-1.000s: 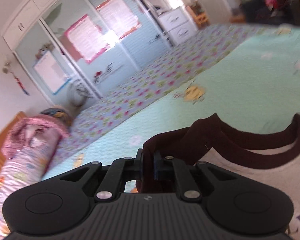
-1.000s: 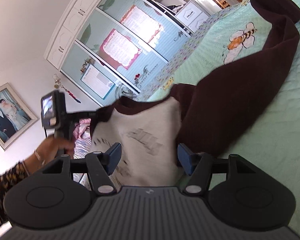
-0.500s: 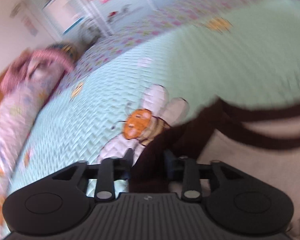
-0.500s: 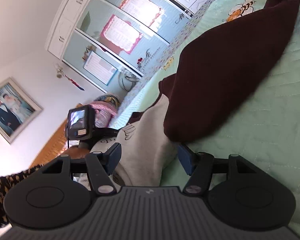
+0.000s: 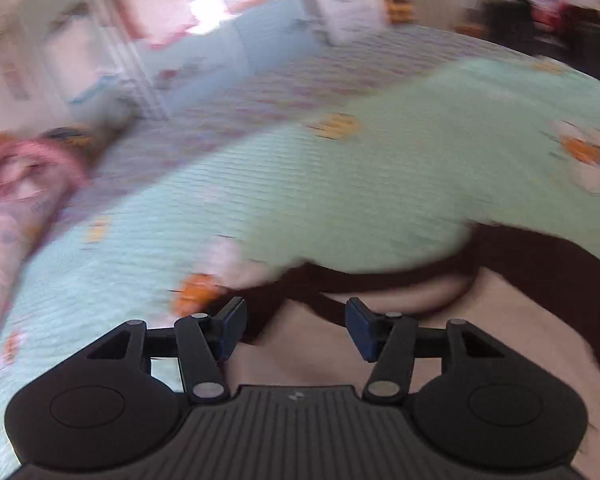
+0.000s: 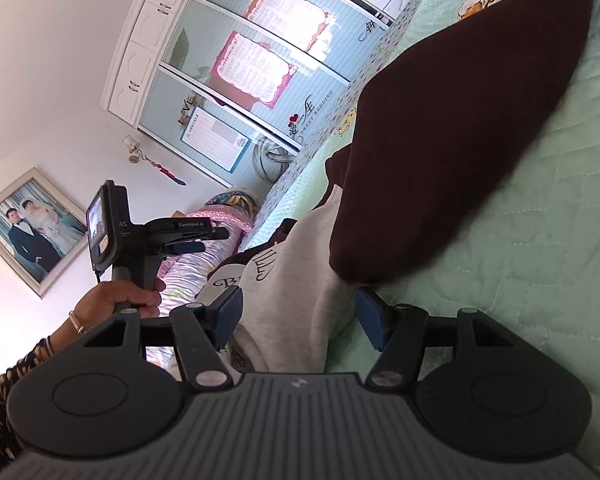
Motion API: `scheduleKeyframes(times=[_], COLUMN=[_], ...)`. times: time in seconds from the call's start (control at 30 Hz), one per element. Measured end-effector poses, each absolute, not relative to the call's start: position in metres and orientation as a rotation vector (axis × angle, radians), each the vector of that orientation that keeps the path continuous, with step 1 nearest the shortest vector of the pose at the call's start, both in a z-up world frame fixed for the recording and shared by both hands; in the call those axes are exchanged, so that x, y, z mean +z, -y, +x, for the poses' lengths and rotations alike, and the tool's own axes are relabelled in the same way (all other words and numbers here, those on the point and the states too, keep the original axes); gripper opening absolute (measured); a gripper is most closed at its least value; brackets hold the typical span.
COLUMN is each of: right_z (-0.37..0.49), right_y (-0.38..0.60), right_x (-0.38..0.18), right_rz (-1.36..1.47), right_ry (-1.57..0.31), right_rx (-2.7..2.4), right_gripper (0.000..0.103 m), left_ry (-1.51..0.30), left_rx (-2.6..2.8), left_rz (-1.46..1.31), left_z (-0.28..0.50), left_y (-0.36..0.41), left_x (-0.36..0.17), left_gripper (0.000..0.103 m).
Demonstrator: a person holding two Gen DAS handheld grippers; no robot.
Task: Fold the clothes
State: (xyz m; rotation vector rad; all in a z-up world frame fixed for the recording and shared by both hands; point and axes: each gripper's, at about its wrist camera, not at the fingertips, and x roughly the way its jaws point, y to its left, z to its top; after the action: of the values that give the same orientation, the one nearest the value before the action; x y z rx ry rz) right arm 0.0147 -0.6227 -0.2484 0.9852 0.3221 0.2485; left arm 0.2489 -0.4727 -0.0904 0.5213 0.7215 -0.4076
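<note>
While lying spread on mint-green quilted bedspread point(image 6: 540, 220), cream sweatshirt with dark maroon sleeves point(image 6: 296, 288) is sitting loose between jaws of both grippers. Left gripper point(image 5: 296, 322): jaws just opening, releasing collar, gripping nothing. Right gripper point(image 6: 300, 316): gaping around cream hem, pads not pressing.

The left claw point(image 5: 296, 326) has just been opening; its jaws stand apart over the shirt point(image 5: 500, 320), pads clear of the cloth. The shirt's dark collar point(image 5: 380, 280) curves from between the jaws toward 3 o'clock. The green bedspread point(image 5: 360, 184) fills the middle, with a pink bundle point(image 5: 16, 176) at 9 o'clock. The picture is blurred.
</note>
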Motion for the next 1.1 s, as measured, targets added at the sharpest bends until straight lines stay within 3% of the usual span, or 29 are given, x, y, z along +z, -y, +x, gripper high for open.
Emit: scheduleKeyframes(times=[0.17,0.33,0.43,0.8,0.87,0.93,1.03,1.1], right_z=[0.013,0.012,0.010,-0.034,-0.042,-0.047,-0.056,-0.069], right_y=[0.625,0.623,0.621,0.555,0.541,0.530,0.516,0.517], right_x=[-0.250,-0.246,-0.244,-0.157,-0.149,-0.161,-0.187,-0.185], right_rz=[1.007,0.992,0.981,0.728,0.714,0.724,0.728,0.764], right_ry=[-0.311,-0.317,-0.327,-0.381,-0.427,-0.539,-0.700,-0.678], right_rx=[0.263,0.258,0.246,0.334,0.376,0.368,0.285,0.274], right_gripper=[0.064,0.064,0.064,0.065,0.071,0.083,0.081,0.081], left_ry=[-0.781,-0.706,-0.733,-0.980,-0.968,-0.951,-0.946,-0.944], left_rx=[-0.424,-0.323,-0.235,-0.158,-0.182,-0.196,-0.197,-0.196], left_rz=[0.667,0.210,0.037,-0.017,-0.015,0.010,-0.022,-0.052], left_z=[0.210,0.171,0.142,0.046,0.030,0.018,0.010,0.007], left_y=[0.489,0.405,0.347,0.277,0.269,0.270,0.264,0.257], left_x=[-0.125,-0.077,-0.079,-0.128,-0.127,-0.127,-0.130,-0.130], left_gripper=[0.058,0.061,0.062,0.062,0.062,0.062,0.062,0.063])
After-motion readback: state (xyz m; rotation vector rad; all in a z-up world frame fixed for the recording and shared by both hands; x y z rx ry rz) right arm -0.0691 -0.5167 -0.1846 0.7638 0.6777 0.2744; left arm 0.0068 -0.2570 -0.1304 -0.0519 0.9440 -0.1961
